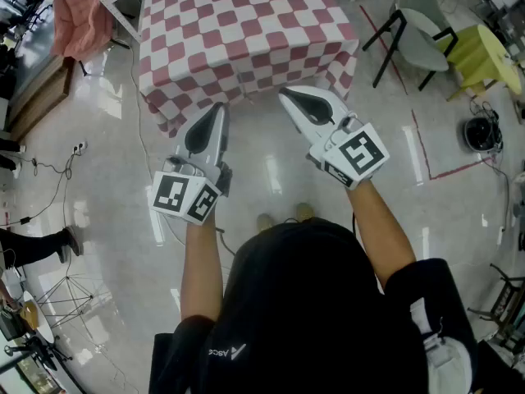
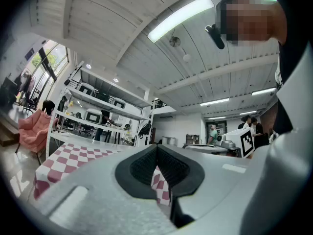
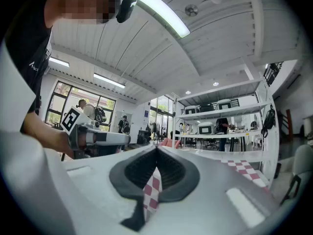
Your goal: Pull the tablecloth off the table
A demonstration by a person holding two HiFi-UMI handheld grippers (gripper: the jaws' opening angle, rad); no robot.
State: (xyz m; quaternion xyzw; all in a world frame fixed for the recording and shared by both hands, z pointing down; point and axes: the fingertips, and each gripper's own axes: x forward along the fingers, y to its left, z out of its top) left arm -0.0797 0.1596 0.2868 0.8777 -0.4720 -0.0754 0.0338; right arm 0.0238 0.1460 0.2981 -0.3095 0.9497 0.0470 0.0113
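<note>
Tablecloth (image 1: 246,31): red and white squares, spread right over the table and hanging down its sides
Left gripper (image 1: 218,109): closed tight, biting the near hanging edge of the cloth, close to the left corner
Left pads (image 2: 142,168): pressed together, with a bit of checked cloth showing between them
Right gripper (image 1: 285,95): closed tight too, on the same near edge, further to the right
Right pads (image 3: 132,173): squeezed on a thin strip of checked cloth that hangs down between them
Person: stands at the near side on the shiny floor (image 1: 271,179), both arms reaching out to the cloth
Pink chair (image 1: 78,11): beside the table's far left corner
White chair (image 1: 422,15): off to the right, apart from the table
</note>
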